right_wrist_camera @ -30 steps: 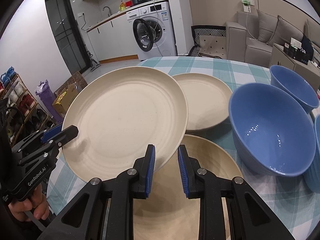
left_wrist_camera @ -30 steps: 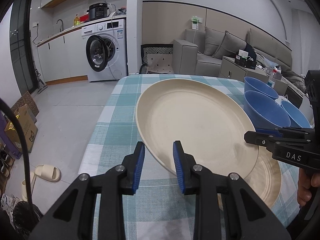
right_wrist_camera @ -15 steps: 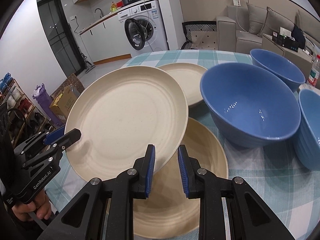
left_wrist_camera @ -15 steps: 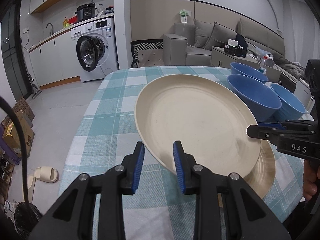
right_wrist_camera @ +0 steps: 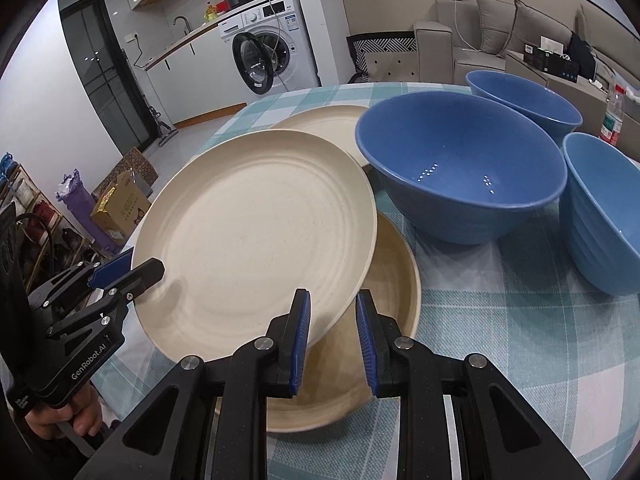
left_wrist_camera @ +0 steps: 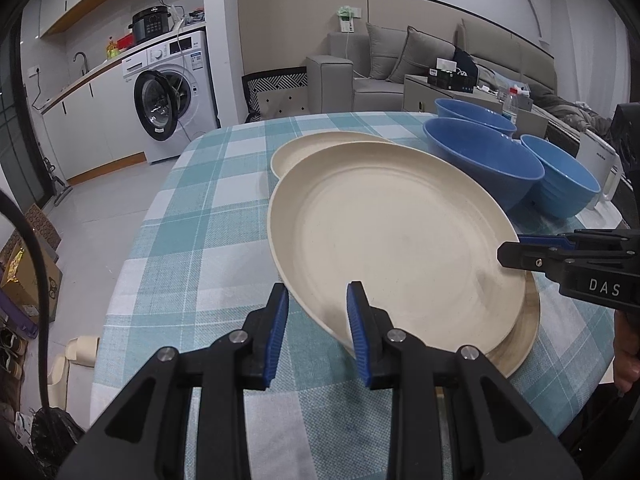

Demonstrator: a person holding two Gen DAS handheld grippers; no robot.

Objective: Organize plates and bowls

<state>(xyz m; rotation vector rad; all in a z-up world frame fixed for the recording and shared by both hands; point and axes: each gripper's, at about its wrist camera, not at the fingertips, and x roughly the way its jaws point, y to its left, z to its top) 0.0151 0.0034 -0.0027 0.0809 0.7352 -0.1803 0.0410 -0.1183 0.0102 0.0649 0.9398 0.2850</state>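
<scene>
The left gripper (left_wrist_camera: 318, 322) is pinching the near-left rim of the cream plate (left_wrist_camera: 396, 236), the right gripper (right_wrist_camera: 332, 330) is clamping its opposite edge; it is hanging tilted above the tan plate (right_wrist_camera: 394, 288). Looks stiff, light, slick: rim holds suit.

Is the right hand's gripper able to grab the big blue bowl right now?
Probably not yet. The right gripper is shut on the rim of the held plate, which the left gripper grips too. The big blue bowl sits beside it with nothing blocking it, but the fingers are busy.
</scene>
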